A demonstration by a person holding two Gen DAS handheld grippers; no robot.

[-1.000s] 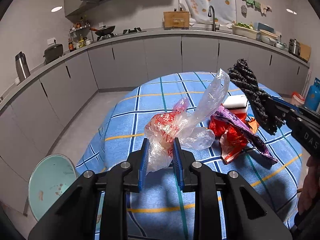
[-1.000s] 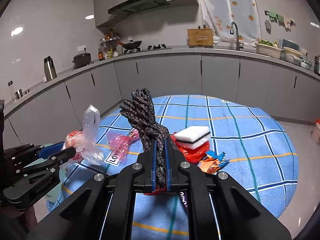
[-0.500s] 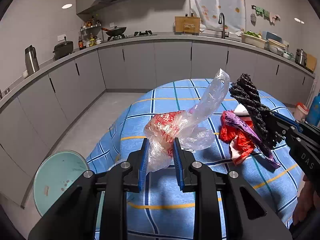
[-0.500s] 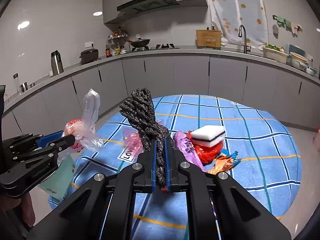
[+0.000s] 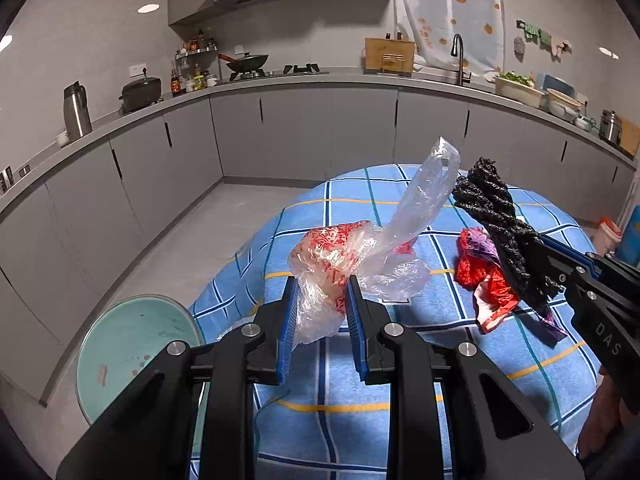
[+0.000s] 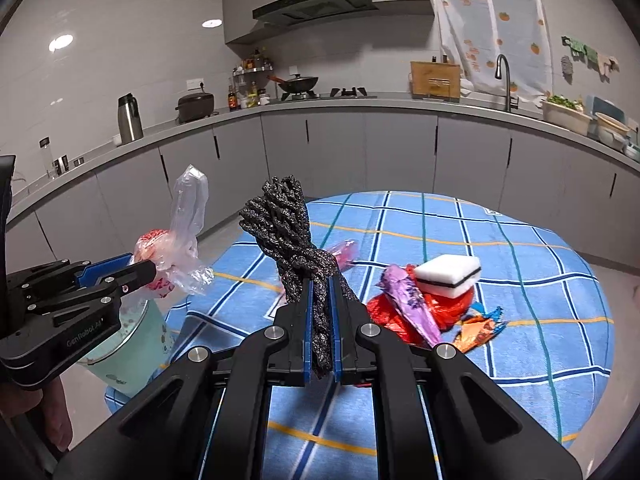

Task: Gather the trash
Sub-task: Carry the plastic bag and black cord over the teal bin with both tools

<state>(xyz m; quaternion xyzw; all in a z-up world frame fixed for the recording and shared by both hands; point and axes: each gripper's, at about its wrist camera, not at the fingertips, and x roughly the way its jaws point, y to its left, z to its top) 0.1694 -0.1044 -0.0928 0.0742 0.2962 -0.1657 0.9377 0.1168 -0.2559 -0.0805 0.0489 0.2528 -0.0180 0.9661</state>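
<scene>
My left gripper (image 5: 320,292) is shut on a crumpled clear plastic bag (image 5: 352,256) with red print, held in the air over the table's left edge; it also shows in the right wrist view (image 6: 176,252). My right gripper (image 6: 320,292) is shut on a knotted bundle of black speckled rope (image 6: 292,232), also seen in the left wrist view (image 5: 504,232). A pale green trash bin (image 5: 132,348) stands on the floor left of the table, below and left of the bag; it also shows in the right wrist view (image 6: 132,340).
On the blue checked tablecloth (image 6: 520,280) lie a white sponge (image 6: 448,274), red and purple wrappers (image 6: 404,312), an orange wrapper (image 6: 480,324) and a pink wrapper (image 6: 344,250). Grey cabinets and a counter (image 5: 280,80) run behind.
Both grippers have moved left with their loads, towards the table's left edge. The bin has come further into view and sits nearer the left gripper.
</scene>
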